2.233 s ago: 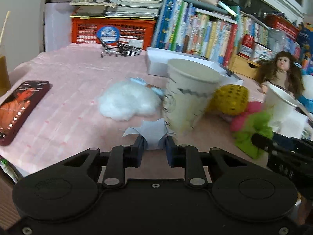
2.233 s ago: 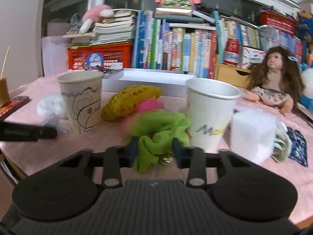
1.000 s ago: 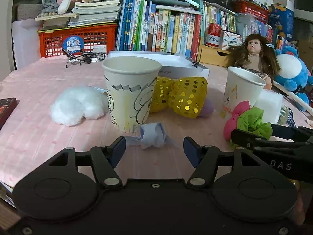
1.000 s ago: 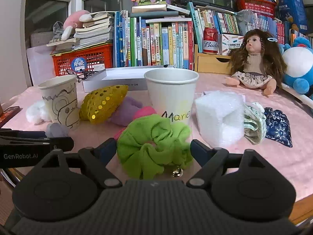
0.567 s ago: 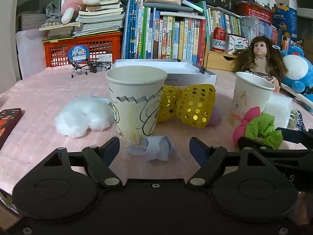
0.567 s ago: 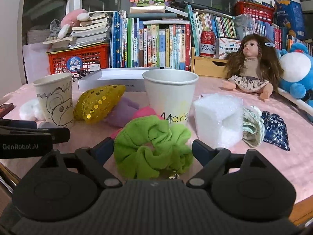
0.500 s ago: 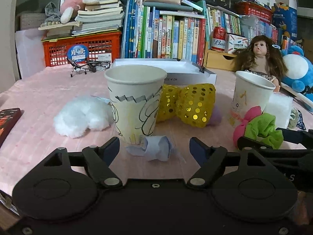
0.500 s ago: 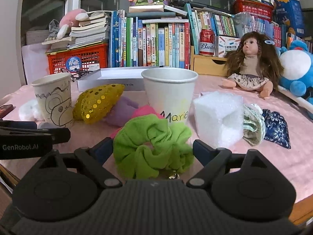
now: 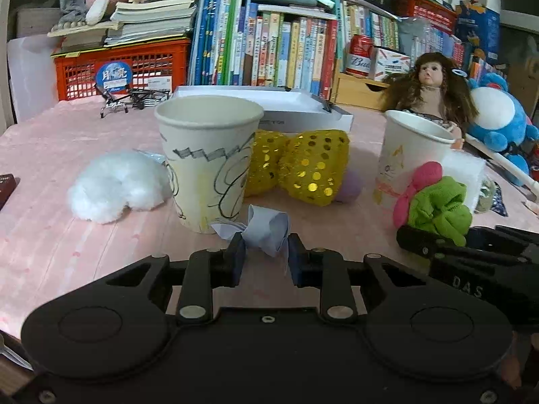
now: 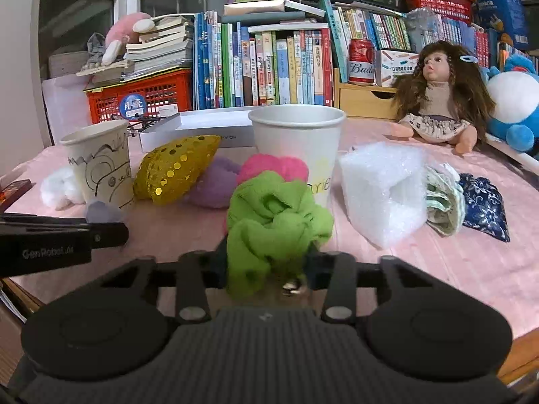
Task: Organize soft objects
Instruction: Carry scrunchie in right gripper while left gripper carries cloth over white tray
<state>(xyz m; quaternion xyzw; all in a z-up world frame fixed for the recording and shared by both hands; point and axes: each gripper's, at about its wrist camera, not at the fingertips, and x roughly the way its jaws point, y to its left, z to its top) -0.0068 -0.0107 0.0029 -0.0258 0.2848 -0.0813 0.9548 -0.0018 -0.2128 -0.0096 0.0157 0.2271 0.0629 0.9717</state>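
My left gripper (image 9: 263, 258) is shut on a pale blue crumpled wad (image 9: 266, 229), just in front of the doodled paper cup (image 9: 208, 158). My right gripper (image 10: 266, 264) is shut on the green scrunchie (image 10: 274, 222), lifted in front of the white "Marie" cup (image 10: 296, 148). A pink scrunchie (image 10: 273, 166), a purple pom (image 10: 215, 187), a gold sequin bow (image 9: 299, 165) and a white fluff ball (image 9: 114, 185) lie on the pink tablecloth (image 9: 67, 235). The green scrunchie also shows in the left wrist view (image 9: 438, 208).
A white foam block (image 10: 384, 188), a folded green cloth (image 10: 444, 202) and a blue patterned pouch (image 10: 485, 207) lie at the right. A doll (image 10: 441, 97), a blue plush (image 10: 512, 101), a flat white box (image 9: 269, 107), books and a red crate (image 9: 124, 67) line the back.
Both grippers have closed from wide open: the left onto the blue wad, the right onto the green scrunchie, which has risen and bunched up.
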